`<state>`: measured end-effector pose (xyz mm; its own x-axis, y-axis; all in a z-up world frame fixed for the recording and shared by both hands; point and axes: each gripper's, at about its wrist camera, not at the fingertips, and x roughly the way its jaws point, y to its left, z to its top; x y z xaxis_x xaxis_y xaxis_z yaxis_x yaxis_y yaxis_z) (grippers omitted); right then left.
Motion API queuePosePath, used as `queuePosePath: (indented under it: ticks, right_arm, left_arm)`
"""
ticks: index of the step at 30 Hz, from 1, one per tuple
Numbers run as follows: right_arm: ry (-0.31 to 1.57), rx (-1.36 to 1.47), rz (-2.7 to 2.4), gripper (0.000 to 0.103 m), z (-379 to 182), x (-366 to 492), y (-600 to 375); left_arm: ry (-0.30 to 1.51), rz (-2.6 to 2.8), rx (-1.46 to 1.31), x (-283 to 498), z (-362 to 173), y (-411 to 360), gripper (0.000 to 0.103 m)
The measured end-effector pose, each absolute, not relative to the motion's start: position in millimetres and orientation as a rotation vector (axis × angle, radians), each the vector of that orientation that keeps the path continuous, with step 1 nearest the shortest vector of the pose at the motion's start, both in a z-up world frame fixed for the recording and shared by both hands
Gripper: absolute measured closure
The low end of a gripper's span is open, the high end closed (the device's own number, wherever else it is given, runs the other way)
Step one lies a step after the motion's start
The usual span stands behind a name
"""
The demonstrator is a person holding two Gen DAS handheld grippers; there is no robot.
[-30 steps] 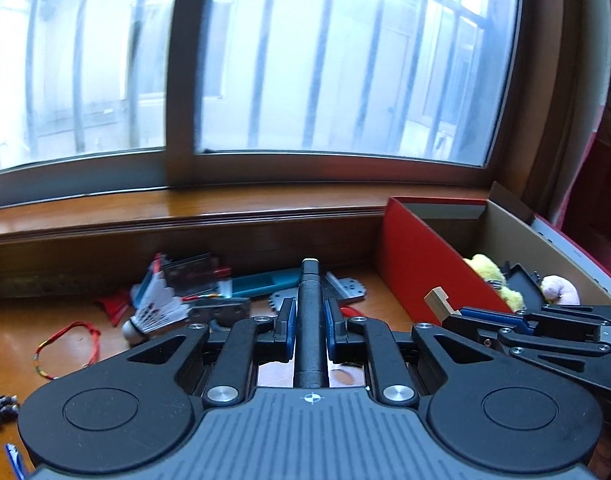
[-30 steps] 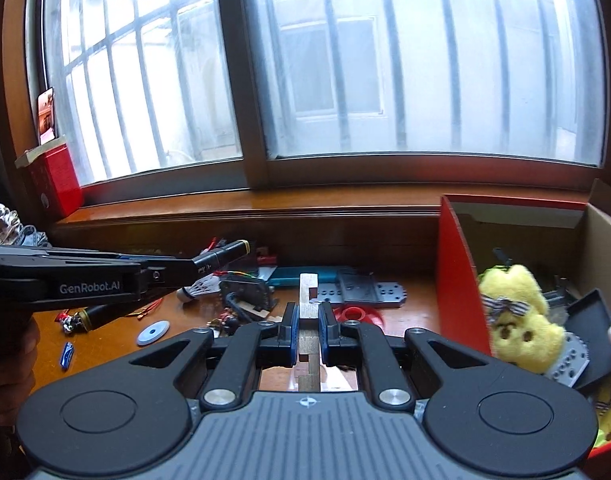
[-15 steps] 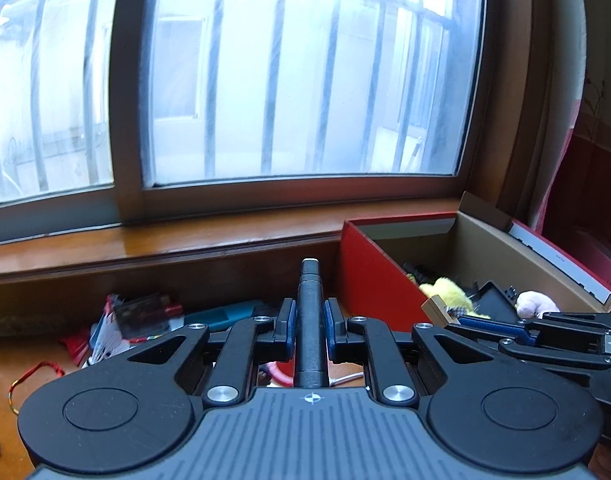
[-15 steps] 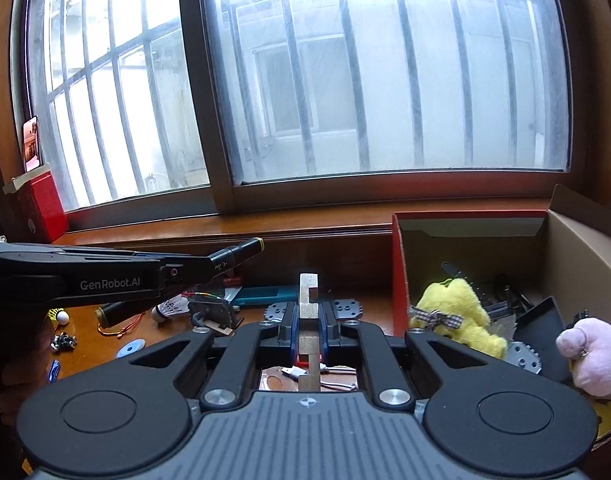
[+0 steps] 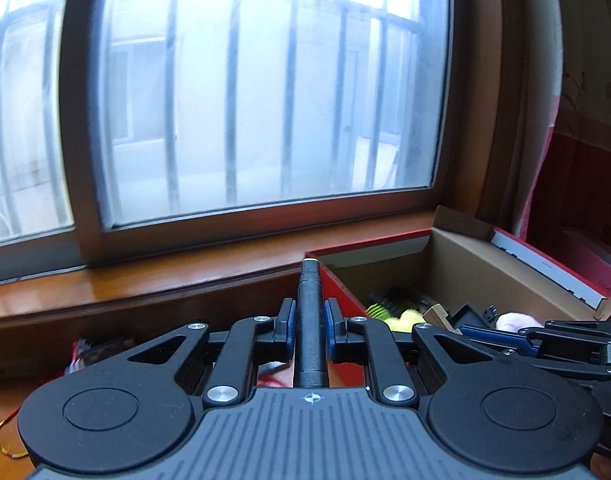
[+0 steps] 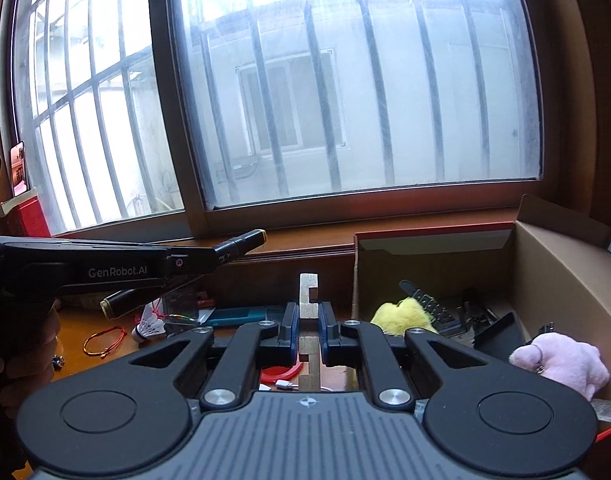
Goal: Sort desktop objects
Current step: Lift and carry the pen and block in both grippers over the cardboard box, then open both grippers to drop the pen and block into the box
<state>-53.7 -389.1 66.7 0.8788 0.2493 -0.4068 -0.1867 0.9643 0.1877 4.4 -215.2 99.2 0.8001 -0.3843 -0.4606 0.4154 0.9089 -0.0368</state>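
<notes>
Beside the desk's right edge: cardboard box (image 6: 553,276) with yellow plush (image 6: 405,314), pink plush (image 6: 565,362)
Left gripper (image 5: 309,320): clamped on black pen (image 5: 310,320)
Right gripper (image 6: 308,322): clamped on wooden block (image 6: 308,300)
Writing: "GenRobot.AI"

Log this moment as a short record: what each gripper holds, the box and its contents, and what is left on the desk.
left gripper: jaws shut on a dark pen, pointing toward the box
right gripper: jaws shut on a notched wooden piece
box: open cardboard box, red outside, at the right by the window sill
in box: yellow plush, pink plush, dark parts
on desk: shuttlecock, red string loop, red ring, teal item
</notes>
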Motion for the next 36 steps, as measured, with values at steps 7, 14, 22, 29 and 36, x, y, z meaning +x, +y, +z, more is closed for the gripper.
queuePosePath:
  ticks: [7,14,22,29,36]
  right_arm:
    - [0.420,0.170,0.184,0.092,68,-51,-418]
    - [0.394,0.199,0.128,0.092,67,-45,-454]
    - [0.394,0.197,0.051,0.092,61,-35,-497]
    - [0.423,0.198,0.013,0.092,47,-24,-530]
    - [0.448,0.211,-0.017,0.092,37,-15,-554]
  left_arm:
    - [0.451,-0.482,0.091,16,109,-252,0.087]
    - [0.430,-0.568,0.123,20,113,-301,0.087]
    - [0.442,-0.639,0.122,34,101,-357,0.087]
    - [0.484,-0.676,0.111,55,84,-392,0.086]
    - [0.520,-0.706,0.111,67,71,-418,0.086]
